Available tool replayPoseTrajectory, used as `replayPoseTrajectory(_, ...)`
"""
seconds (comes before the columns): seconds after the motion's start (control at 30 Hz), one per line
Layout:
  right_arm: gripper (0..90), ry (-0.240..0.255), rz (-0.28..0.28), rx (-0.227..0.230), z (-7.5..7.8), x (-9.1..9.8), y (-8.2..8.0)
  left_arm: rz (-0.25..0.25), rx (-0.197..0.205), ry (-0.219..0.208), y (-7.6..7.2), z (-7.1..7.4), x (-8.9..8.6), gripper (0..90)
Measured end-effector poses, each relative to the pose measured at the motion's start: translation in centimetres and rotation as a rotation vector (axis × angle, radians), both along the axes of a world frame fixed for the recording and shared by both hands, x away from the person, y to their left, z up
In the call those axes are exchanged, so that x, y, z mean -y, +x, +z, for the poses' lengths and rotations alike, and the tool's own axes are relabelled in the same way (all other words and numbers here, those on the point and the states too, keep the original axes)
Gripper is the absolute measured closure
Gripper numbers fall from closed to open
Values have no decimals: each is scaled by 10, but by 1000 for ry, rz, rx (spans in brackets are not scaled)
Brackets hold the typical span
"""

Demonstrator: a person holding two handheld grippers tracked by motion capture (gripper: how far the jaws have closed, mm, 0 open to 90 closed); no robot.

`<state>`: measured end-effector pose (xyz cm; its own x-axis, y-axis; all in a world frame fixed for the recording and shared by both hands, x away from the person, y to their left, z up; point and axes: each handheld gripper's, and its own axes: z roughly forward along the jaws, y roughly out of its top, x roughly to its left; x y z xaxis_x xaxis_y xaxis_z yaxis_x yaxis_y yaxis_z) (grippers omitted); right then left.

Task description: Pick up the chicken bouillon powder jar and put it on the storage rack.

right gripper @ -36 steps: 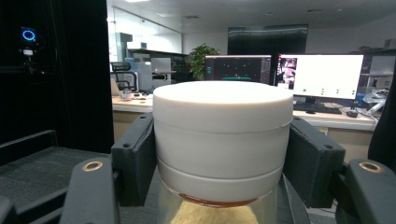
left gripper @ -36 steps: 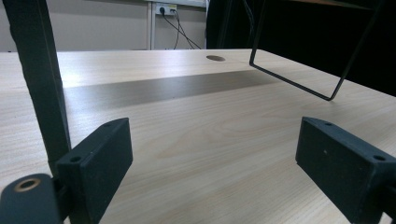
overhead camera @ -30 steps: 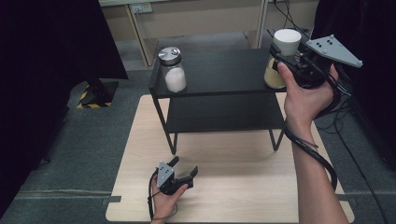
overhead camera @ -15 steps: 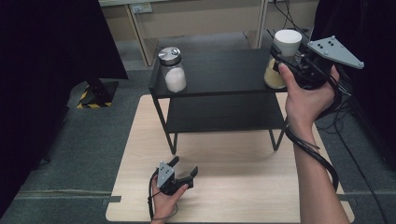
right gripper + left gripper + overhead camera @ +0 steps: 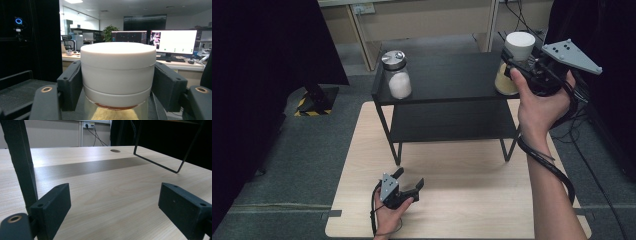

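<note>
Flanking the white lid of the jar [image 5: 117,75] on the black shelf's [image 5: 452,80] right end, right claw [image 5: 512,70] has just been opening, releasing it there, while left claw [image 5: 408,181] rests apart, empty, on desk [image 5: 462,200].

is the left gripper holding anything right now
No, the left gripper has its jaws standing apart with only bare wooden table between them.

A light wooden table [image 5: 452,210] is set on grey carpet [image 5: 302,160]. Black curtains [image 5: 267,75] are hung at both sides. Lit monitors [image 5: 175,42] are seen on a desk behind.
</note>
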<state>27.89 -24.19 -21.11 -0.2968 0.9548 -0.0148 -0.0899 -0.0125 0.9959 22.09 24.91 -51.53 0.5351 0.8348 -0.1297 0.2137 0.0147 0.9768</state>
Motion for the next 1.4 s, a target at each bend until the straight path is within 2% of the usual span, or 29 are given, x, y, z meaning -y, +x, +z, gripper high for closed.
replayPoseTrajectory(0.2, 174, 14, 17, -29, 4, 3, 1, 0, -1, 0, 0, 0, 0, 104)
replayPoseTrajectory(0.5, 102, 7, 31, -50, 7, 6, 1, 0, -4, 0, 0, 0, 0, 104)
replayPoseTrajectory(0.87, 94, -14, 47, -35, -1, 10, -7, 0, -3, 1, 0, 1, 0, 104)
replayPoseTrajectory(1.4, 96, -29, 69, 11, -22, 19, -28, 0, -1, 1, 0, 0, 0, 104)
